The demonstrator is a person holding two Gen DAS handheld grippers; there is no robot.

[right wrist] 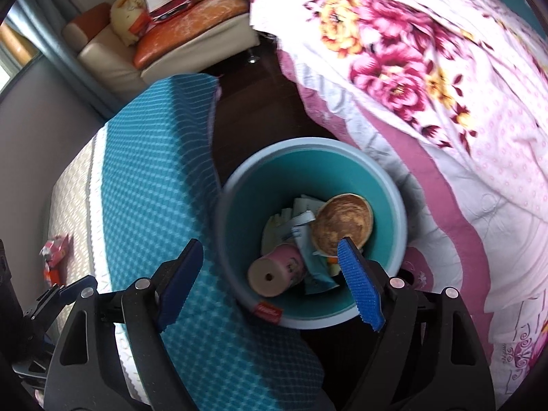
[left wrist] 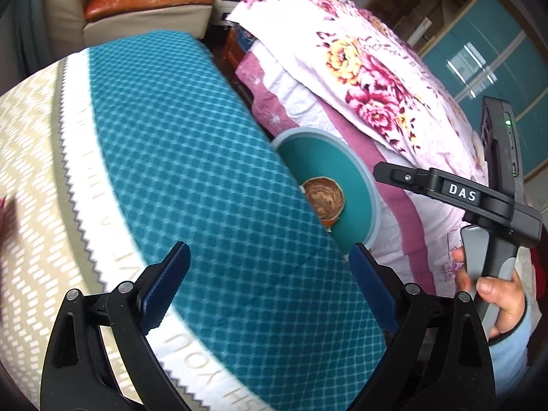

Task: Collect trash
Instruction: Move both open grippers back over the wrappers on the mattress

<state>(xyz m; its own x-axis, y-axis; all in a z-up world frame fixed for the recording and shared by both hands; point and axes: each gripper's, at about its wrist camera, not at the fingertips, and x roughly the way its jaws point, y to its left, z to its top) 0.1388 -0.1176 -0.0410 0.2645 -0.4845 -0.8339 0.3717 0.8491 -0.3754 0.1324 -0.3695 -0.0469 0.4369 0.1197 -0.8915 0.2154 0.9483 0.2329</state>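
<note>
While its jaws gape, right claw [right wrist: 269, 282] hovers above trash-filled bin [right wrist: 394, 185].

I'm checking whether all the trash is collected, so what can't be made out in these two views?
- Left wrist view: most of the round teal plastic bin is hidden behind the blue checked tablecloth.
- Right wrist view: the red crumpled wrapper on the table is small and blurred.
- Right wrist view: papers under the brown round lid are hidden.
</note>
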